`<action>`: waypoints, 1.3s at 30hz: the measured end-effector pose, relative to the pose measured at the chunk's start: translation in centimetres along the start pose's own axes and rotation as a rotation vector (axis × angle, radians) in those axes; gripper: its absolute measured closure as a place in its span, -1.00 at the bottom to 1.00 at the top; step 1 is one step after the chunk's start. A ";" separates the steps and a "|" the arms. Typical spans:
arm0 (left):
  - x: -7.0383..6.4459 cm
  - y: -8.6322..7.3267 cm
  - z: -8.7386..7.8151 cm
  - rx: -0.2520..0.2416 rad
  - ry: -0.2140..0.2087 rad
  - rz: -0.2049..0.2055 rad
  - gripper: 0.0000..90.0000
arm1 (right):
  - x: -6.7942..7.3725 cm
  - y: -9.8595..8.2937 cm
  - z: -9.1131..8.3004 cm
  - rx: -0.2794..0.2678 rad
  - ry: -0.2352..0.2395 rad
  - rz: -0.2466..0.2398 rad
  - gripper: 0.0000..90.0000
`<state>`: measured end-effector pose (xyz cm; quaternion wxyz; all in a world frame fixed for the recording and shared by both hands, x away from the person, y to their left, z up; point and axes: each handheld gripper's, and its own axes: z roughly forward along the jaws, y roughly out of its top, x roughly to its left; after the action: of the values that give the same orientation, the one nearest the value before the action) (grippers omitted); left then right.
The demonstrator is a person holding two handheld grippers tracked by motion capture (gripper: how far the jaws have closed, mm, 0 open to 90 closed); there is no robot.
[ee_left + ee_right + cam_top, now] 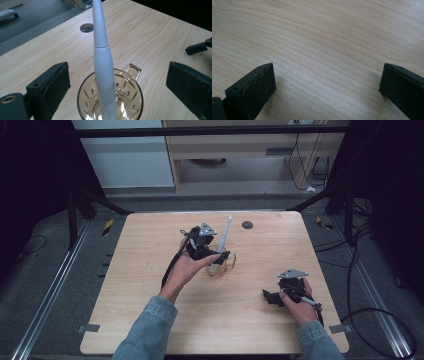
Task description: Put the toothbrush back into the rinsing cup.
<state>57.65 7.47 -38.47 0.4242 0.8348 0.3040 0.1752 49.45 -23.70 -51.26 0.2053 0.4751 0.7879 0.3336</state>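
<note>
Left gripper hovering at an amber glass mug with a white toothbrush standing in it.

The mug is sitting near the middle of the tabletop, the toothbrush leaning in it; the left gripper's jaws are gaping wide on either side, touching neither. The right gripper is resting at the near right, its jaws spread wide over bare wood.

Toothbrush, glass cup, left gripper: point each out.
toothbrush (103, 62), left gripper view, white handle above the rim.
glass cup (136, 86), left gripper view, right rim.
left gripper (219, 258), high view, between the jaw tips.
</note>
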 end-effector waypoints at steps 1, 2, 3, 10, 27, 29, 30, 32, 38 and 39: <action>0.1 0.0 -0.1 0.000 0.002 0.001 -0.90 | 0.0 0.0 0.0 -0.001 0.000 -0.003 -0.99; 0.1 0.0 -0.2 0.000 0.003 0.001 -0.91 | 0.0 0.0 0.0 -0.001 0.001 -0.003 -0.99; 0.2 0.0 -0.2 0.001 0.004 0.001 -0.91 | 0.0 0.0 0.0 -0.001 0.000 -0.003 -0.99; 0.2 -0.1 -1.0 0.001 0.018 0.000 -0.90 | 0.0 0.0 0.0 -0.004 -0.002 -0.001 -0.99; 0.9 -0.5 -3.0 -0.034 0.022 -0.014 -0.91 | 0.1 -0.4 -0.3 -0.003 -0.017 0.019 -0.99; 1.0 -0.6 -3.2 -0.035 0.024 -0.015 -0.91 | 0.1 -0.4 -0.3 -0.003 -0.017 0.019 -0.99; 1.1 -0.7 -3.2 -0.035 0.026 -0.017 -0.92 | 0.1 -0.4 -0.3 -0.003 -0.017 0.018 -0.99; 1.2 -0.9 -3.4 -0.035 0.032 -0.021 -0.93 | 0.1 -0.4 -0.4 -0.002 -0.017 0.017 -0.99; 1.4 -1.8 -4.2 -0.028 0.038 -0.008 -0.93 | 0.1 -0.4 -0.4 -0.001 -0.012 0.023 -0.99; 1.4 -1.9 -4.2 -0.026 0.039 -0.007 -0.93 | 0.1 -0.4 -0.4 -0.002 -0.012 0.023 -0.99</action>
<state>55.71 11.83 -37.53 0.4294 0.8247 0.3130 0.1939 48.90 -23.86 -51.24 0.2067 0.4859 0.7809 0.3336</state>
